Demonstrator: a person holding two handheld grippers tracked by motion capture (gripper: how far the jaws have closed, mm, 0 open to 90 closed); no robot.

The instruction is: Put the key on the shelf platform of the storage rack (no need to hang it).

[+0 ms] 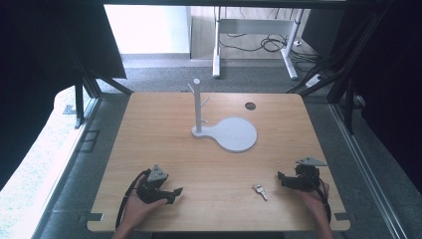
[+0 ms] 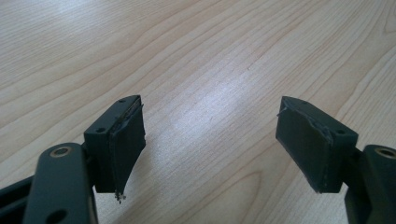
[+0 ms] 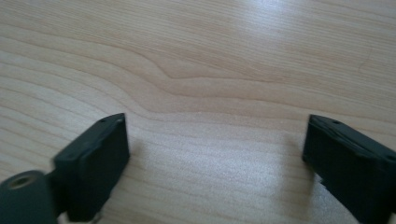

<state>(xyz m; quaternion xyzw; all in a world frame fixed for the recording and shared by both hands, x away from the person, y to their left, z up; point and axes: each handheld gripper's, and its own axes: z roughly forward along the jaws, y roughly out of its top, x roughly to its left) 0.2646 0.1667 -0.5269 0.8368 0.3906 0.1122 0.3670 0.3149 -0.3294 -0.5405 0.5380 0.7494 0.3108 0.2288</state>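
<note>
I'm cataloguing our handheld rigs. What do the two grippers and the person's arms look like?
Both the left gripper and the right gripper are black, each topped by a grey three-cornered plate and trailing a black cable along the forearm. Each has two blocky black jaws with flat pads; the left pads' edges look frayed. The forearms show no sleeves.

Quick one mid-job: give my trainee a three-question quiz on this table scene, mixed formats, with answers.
1. True or false: the left gripper is shut on the key.
2. Which gripper is nearer the key? A) left B) right
3. Fill in: the white stand rises from a flat base with a round ____ beside it.

Key: 1 false, both grippers are open over bare table. 2 B. 3 plate.
</note>
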